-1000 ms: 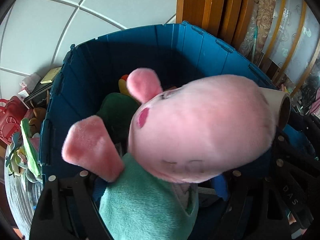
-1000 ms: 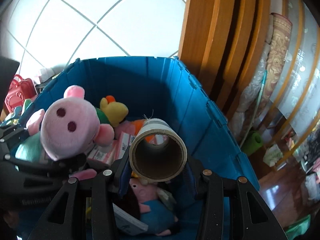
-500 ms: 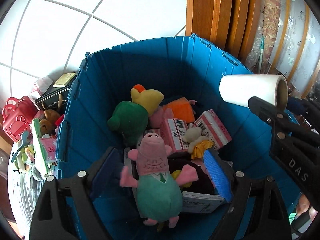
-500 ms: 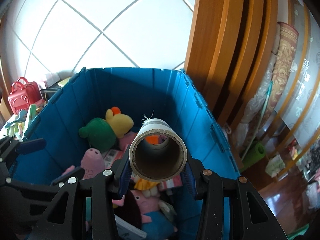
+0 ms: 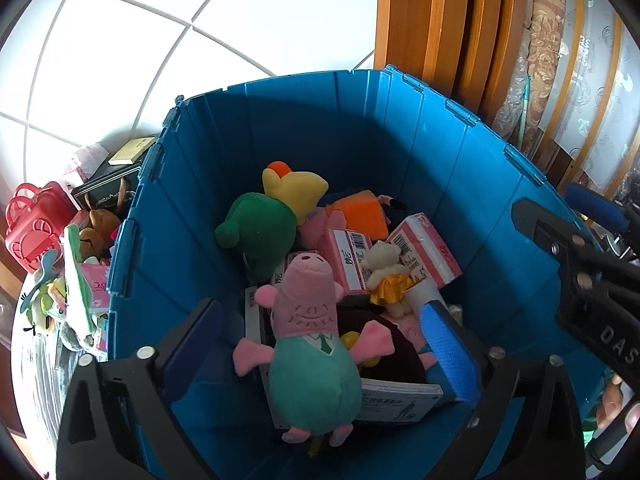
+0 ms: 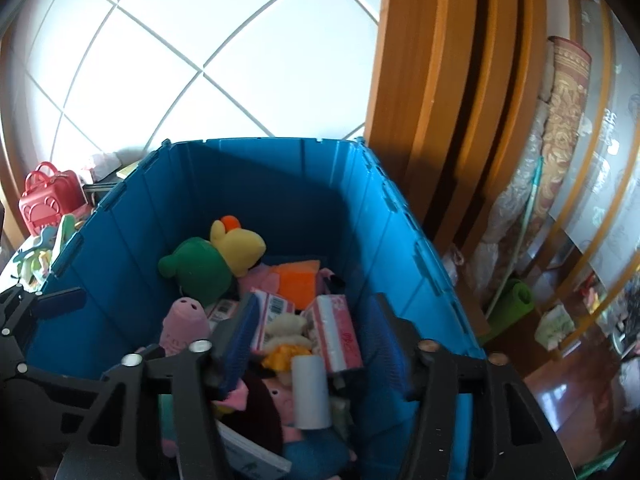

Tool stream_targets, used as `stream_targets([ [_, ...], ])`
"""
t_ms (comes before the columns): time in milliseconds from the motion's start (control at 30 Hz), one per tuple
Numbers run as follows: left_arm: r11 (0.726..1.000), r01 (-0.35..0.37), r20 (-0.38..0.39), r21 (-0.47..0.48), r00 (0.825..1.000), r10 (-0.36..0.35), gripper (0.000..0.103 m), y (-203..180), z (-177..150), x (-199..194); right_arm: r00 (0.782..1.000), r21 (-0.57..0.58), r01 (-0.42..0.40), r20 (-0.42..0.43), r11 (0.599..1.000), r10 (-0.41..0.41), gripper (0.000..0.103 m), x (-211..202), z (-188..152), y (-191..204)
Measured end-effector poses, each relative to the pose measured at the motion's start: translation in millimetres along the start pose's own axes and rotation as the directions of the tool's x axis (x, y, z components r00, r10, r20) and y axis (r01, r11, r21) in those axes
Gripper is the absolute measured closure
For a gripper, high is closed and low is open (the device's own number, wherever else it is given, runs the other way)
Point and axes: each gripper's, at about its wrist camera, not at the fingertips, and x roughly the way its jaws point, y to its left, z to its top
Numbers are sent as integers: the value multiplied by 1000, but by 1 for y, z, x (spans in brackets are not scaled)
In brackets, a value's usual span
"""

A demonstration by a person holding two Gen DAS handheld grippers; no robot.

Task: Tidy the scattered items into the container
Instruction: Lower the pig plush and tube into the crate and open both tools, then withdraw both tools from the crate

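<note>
Blue container (image 5: 420, 152), pink pig plush (image 5: 312, 344) inside

The deep blue plastic folding crate (image 5: 440, 168) stands open below both sets of jaws. A pink plush pig in a teal shirt (image 5: 312, 344) lies face up on the heap, between the left jaws. A white paper roll (image 6: 310, 392) lies loose between the right jaws, beside pink boxes (image 6: 336, 332).

The container (image 5: 460, 152) was smooth ribbed blue plastic, the pig toy (image 5: 312, 344) soft matt plush, the roll (image 6: 310, 392) white paper.
</note>
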Motion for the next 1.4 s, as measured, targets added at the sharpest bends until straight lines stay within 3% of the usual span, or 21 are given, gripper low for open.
stream_targets([
  [133,1000,-12,52,-10,999,12,0,7,-9,-21,1000,21,5,15,1000,-6,17,-17,-12,-2],
  [200,1000,-18,85,-13,996,19,0,13,-15,-35,999,45,7,32,999,-9,0,-31,-18,-3],
  [500,997,-25,265,-69,963,43,0,64,-61,-111,986,81,7,167,997,-21,0,-110,-46,20],
  [733,995,-31,315,-100,947,61,0,112,-102,-155,981,35,-35,192,999,28,0,-144,-60,80],
  [833,993,-51,318,-108,945,83,0,129,-121,-169,981,21,-53,186,998,48,0,-155,-71,108],
  [967,991,-17,296,-132,954,55,0,153,-138,-181,981,-11,-61,184,998,62,0,-172,-82,142],
  [1067,989,-56,304,-136,948,95,0,161,-144,-190,983,-7,-43,181,999,44,0,-182,-88,159],
  [1400,987,-52,312,-152,945,98,0,162,-158,-205,982,-17,-13,187,1000,16,0,-195,-96,169],
])
